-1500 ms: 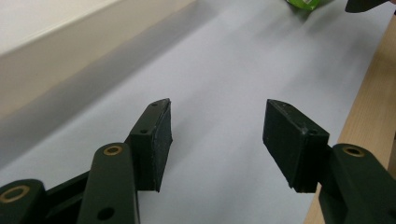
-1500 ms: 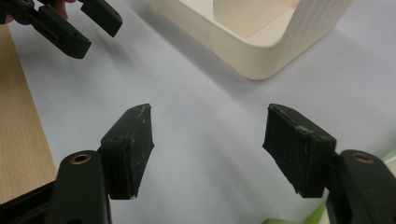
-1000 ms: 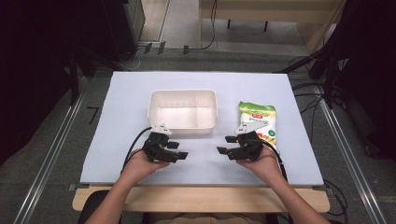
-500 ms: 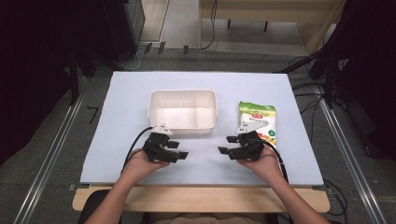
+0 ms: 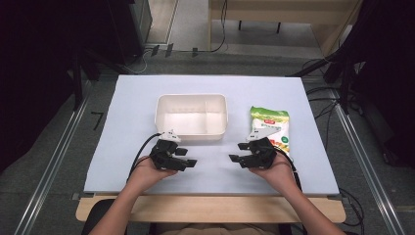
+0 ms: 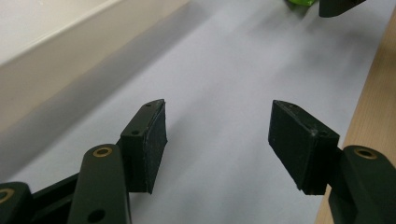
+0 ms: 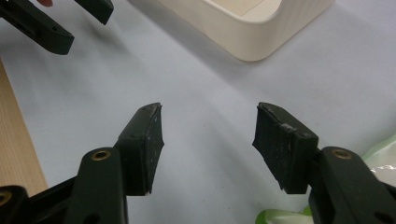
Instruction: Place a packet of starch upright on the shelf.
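Observation:
A white plastic bin [image 5: 191, 116] stands empty in the middle of the pale sheet [image 5: 132, 107]. A green snack bag [image 5: 270, 128] lies flat to its right. My left gripper [image 5: 188, 157] rests low on the sheet in front of the bin's left corner, pointing right, jaws open with nothing between them [image 6: 217, 140]. My right gripper [image 5: 237, 152] sits by the bag's near end and points left toward the other one, also open and empty [image 7: 209, 140]. The bin's wall [image 6: 70, 51] runs along the left gripper's side, and its corner [image 7: 247, 28] lies ahead of the right gripper.
The wooden table edge [image 5: 205, 205] runs along the near side behind both hands. Metal rails [image 5: 54, 161] flank the table, and cables lie on the floor beyond it. Bare sheet stretches between the two grippers and around the bin.

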Motion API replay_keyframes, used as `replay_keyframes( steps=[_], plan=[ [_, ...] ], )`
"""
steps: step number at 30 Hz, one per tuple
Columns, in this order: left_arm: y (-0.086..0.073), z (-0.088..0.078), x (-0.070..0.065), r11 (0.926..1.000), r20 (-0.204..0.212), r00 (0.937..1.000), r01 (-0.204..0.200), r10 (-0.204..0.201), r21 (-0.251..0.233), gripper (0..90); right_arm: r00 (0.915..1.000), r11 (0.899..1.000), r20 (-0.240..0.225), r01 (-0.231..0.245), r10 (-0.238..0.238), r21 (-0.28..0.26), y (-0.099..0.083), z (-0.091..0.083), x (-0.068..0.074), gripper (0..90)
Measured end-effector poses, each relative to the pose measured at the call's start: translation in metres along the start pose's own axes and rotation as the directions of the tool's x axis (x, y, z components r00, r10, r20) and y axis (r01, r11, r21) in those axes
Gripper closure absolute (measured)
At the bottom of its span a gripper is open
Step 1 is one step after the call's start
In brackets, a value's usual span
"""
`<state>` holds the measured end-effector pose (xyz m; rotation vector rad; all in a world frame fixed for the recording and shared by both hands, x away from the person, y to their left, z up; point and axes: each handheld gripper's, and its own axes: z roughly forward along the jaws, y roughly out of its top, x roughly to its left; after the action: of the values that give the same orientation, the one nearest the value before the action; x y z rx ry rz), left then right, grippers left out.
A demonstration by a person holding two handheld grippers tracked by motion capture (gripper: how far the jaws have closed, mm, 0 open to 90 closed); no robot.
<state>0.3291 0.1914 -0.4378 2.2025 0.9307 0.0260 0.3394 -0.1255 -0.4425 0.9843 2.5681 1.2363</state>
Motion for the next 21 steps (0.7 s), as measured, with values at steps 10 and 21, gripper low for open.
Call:
replay_keyframes(
  steps=[10,21],
  plan=[
    [0.000,0.000,0.000,1.0000,-0.003,1.0000,-0.002,0.002,-0.003,37.8,0.9998,1.000,-0.002,-0.019,0.019,-0.012,0.001,-0.005,-0.004,42.8],
    [0.000,-0.001,0.000,0.9999,-0.005,1.0000,-0.001,0.000,-0.012,37.7,0.9989,0.999,0.023,-0.039,0.040,-0.026,0.006,-0.020,-0.010,41.5]
  ],
)
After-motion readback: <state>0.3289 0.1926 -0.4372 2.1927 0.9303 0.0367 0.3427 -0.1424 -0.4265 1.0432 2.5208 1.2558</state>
